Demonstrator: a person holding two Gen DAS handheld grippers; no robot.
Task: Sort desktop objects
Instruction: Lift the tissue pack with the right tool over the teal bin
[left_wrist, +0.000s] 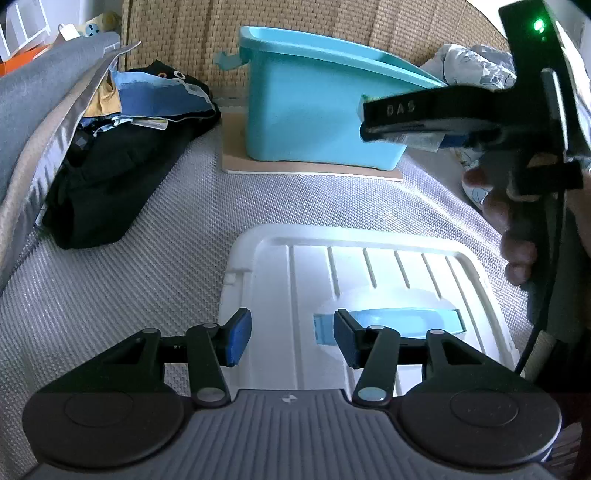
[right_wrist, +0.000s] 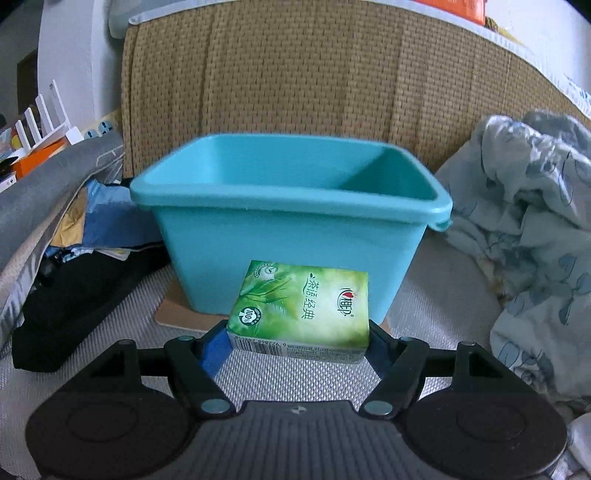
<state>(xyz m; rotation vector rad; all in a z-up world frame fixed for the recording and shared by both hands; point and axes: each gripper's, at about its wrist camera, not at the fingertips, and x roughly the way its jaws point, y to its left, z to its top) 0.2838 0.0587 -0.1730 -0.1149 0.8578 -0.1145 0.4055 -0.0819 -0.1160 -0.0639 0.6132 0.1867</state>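
Green printed tissue pack (right_wrist: 301, 308) clamped between right gripper (right_wrist: 295, 341) pads, raised before open turquoise plastic bin (right_wrist: 288, 236), likely for dropping in. Left gripper (left_wrist: 291, 338) jaws apart, empty, above white ribbed plastic lid (left_wrist: 369, 280), set aside on mat.

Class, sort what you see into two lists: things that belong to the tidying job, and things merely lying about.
Belongs to the job:
green tissue pack, held in the right claw
blue bin
white lid

Just lying about:
black bag
patterned blanket
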